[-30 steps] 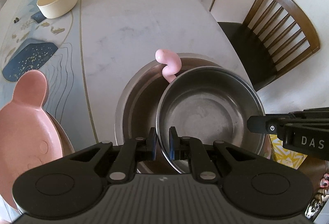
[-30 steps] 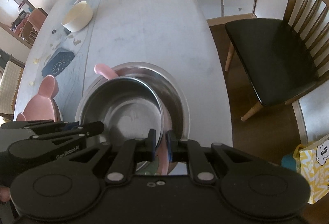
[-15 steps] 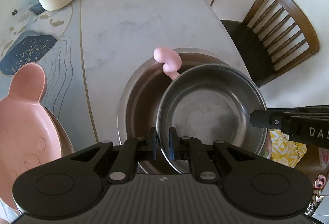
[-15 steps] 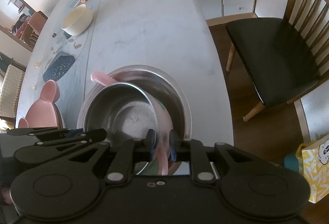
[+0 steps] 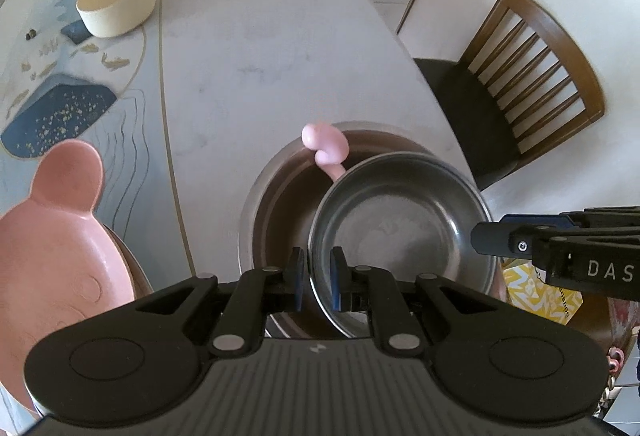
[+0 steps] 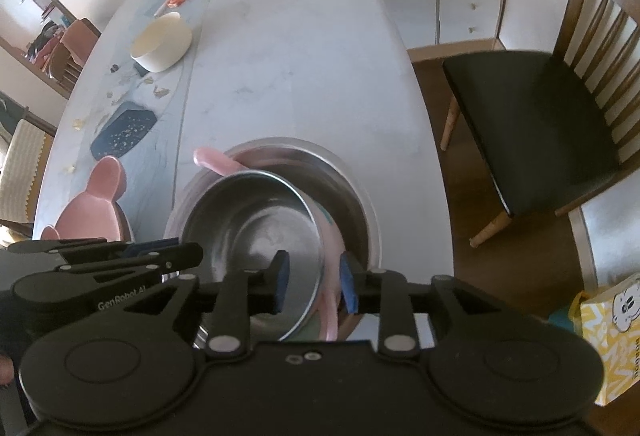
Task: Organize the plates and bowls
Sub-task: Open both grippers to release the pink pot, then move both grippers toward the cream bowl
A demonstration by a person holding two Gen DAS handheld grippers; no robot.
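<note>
A small steel bowl (image 5: 400, 224) hangs tilted over a large steel bowl (image 5: 276, 204) near the table's right edge. My left gripper (image 5: 318, 278) is shut on the small bowl's near rim. A pink eared plate (image 5: 326, 148) lies under the small bowl inside the large one, one ear poking over the far rim. My right gripper (image 6: 312, 282) is open, its jaws straddling the rims of the small bowl (image 6: 256, 224) and the pink plate (image 6: 332, 236). The large bowl (image 6: 352, 188) also shows there.
A second pink eared plate (image 5: 52, 236) sits on a brown dish at the left. A cream bowl (image 5: 116, 6) stands far back on a blue patterned mat (image 5: 60, 112). A wooden chair (image 5: 516, 76) stands to the right of the table (image 5: 260, 36). A yellow bag (image 6: 612, 332) lies on the floor.
My right gripper has opened; it was shut on the pink plate's rim. The left gripper still holds the small steel bowl, which has shifted slightly.
</note>
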